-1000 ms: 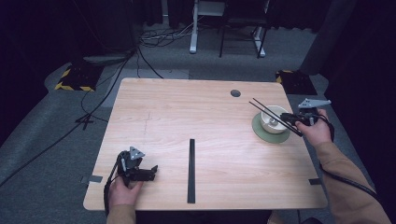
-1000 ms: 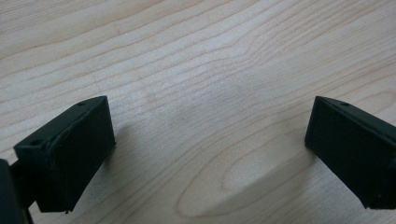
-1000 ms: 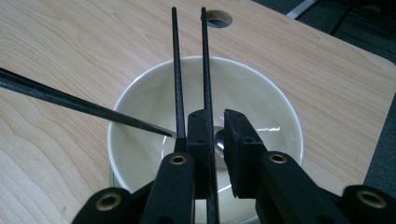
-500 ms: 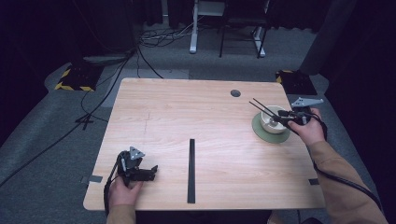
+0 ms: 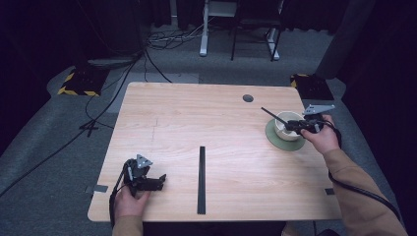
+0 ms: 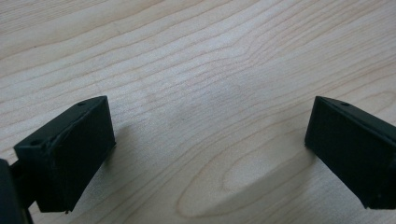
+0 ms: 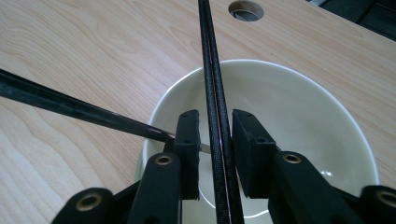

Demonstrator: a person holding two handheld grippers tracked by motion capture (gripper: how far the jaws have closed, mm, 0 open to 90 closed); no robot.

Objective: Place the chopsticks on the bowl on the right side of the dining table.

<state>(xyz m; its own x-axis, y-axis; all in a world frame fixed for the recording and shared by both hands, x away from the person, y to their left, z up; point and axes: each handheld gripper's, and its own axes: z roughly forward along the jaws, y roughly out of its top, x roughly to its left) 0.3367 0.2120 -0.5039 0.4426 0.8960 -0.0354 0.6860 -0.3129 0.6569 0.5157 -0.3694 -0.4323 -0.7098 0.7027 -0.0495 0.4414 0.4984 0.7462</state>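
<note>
Wooden table [image 5: 206, 123], dark room. White bowl [image 7: 299, 112] on green saucer [image 5: 275, 140] near right edge. Right gripper [image 7: 215, 140] jaws just closing, chopstick [image 7: 212, 70] between, gaps visible; second chopstick [image 7: 70, 109] across rim. Left gripper [image 6: 205, 140] wide open, empty.

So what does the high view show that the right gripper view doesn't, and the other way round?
From above: the whole table, the black strip on it, the left gripper with open jaws near the front left corner, and the person's sleeves. Up close in the right gripper view: slim gaps between the right gripper jaws, which have just been closing, and the chopstick between them, plus a second chopstick across the rim. Both: the white bowl, that first chopstick and the round hole.
</note>
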